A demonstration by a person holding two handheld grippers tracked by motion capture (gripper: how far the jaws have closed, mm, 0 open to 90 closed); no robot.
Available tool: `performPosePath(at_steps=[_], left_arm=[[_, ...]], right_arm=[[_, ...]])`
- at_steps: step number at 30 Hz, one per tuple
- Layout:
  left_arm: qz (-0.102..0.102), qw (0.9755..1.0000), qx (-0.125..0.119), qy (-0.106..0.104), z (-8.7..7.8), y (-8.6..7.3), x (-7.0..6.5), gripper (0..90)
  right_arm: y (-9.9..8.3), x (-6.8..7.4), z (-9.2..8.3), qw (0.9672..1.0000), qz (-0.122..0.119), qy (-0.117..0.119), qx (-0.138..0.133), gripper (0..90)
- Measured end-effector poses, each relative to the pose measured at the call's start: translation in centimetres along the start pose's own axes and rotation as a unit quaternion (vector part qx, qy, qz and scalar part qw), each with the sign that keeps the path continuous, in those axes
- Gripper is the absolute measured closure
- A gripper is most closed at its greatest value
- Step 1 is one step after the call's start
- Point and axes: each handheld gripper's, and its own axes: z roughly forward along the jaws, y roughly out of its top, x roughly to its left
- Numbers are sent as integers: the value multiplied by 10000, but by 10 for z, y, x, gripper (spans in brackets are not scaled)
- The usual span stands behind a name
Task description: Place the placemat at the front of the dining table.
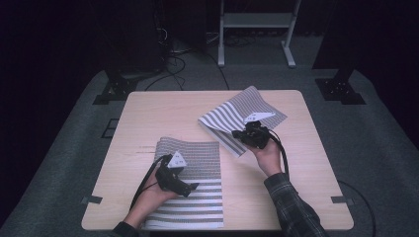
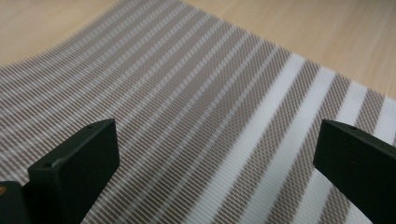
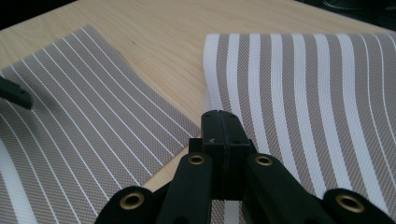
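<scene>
Two woven placemats with brown and white stripes lie on the wooden table (image 1: pixel 148 113). The nearer placemat (image 1: pixel 195 158) lies flat at the front left. My left gripper (image 1: pixel 191 188) hovers low over it, jaws wide open with nothing between them; in the left gripper view the left gripper (image 2: pixel 215 154) has the nearer placemat's weave (image 2: pixel 196 93) under it. The second placemat (image 1: pixel 232 116) sits askew at the back right, its near edge raised. My right gripper (image 1: pixel 238 133) is shut on that edge. The right gripper view shows the right gripper (image 3: pixel 222 123) pinching the second placemat (image 3: pixel 308 93), with the nearer placemat (image 3: pixel 79 130) to the left.
Bare wood separates the two mats and runs along the table's left and back edges. Behind the table, on the grey floor, stand a white metal frame (image 1: pixel 254 29), loose cables (image 1: pixel 173 64) and two black stand feet (image 1: pixel 113 89) (image 1: pixel 341 89).
</scene>
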Motion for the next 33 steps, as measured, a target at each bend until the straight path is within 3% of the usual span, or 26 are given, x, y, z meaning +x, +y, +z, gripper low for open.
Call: performPosePath(at_steps=[8,13,17,22,33], left_arm=[[87,9991,-348,212,2,46,31,0],[162,9984,-506,190,19,75,46,71],[409,9979,-476,141,37,94,53,95],[436,9978,-475,162,55,108,60,153],[412,9984,-362,169,82,121,73,311]], right_arm=[[18,10,-12,9997,-186,148,-106,900],[18,10,-13,9996,-165,210,-87,900],[19,10,-12,9995,-191,259,-69,900],[21,10,-11,9993,-203,318,-46,900],[23,11,-12,9990,-217,399,-3,900]])
